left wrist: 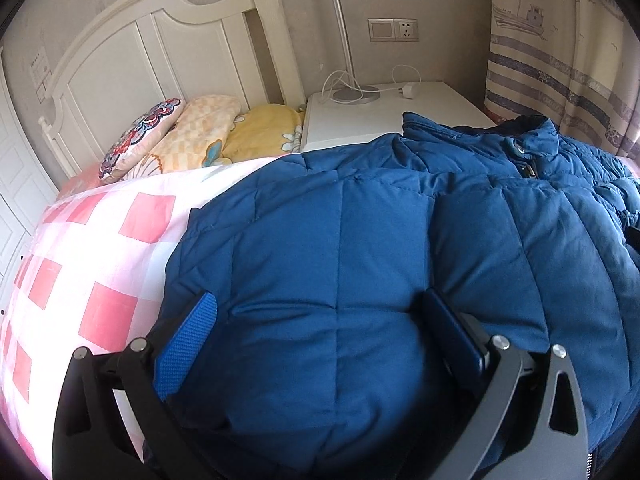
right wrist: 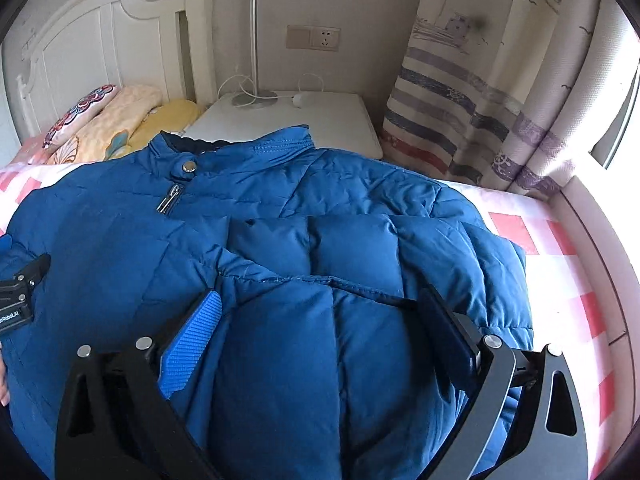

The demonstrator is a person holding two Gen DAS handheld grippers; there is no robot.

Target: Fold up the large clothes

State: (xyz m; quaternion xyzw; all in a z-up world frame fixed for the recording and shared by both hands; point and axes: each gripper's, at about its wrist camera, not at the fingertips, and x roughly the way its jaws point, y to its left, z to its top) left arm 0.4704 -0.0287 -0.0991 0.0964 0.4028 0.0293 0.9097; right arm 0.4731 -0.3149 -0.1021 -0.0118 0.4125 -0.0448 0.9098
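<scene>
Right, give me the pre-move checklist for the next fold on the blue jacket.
1. Right gripper jaws wide, pinching nothing: ok.
2. Left gripper jaws wide over the jacket: ok.
3. Sleeve folded across the jacket front: ok.
4. Collar snapped and lying flat: ok.
5. Jacket hem position: cannot tell, hidden below both views.
6. Checked sheet beside the jacket free of clutter: ok.

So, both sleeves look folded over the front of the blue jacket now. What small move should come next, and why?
Probably bring both grippers down to the near hem and close on it, to fold the bottom up toward the collar. The blue jacket lies flat on the checked bedsheet, sleeves laid over its front. The left gripper and right gripper both stand wide open above the fabric, gripping nothing.
</scene>
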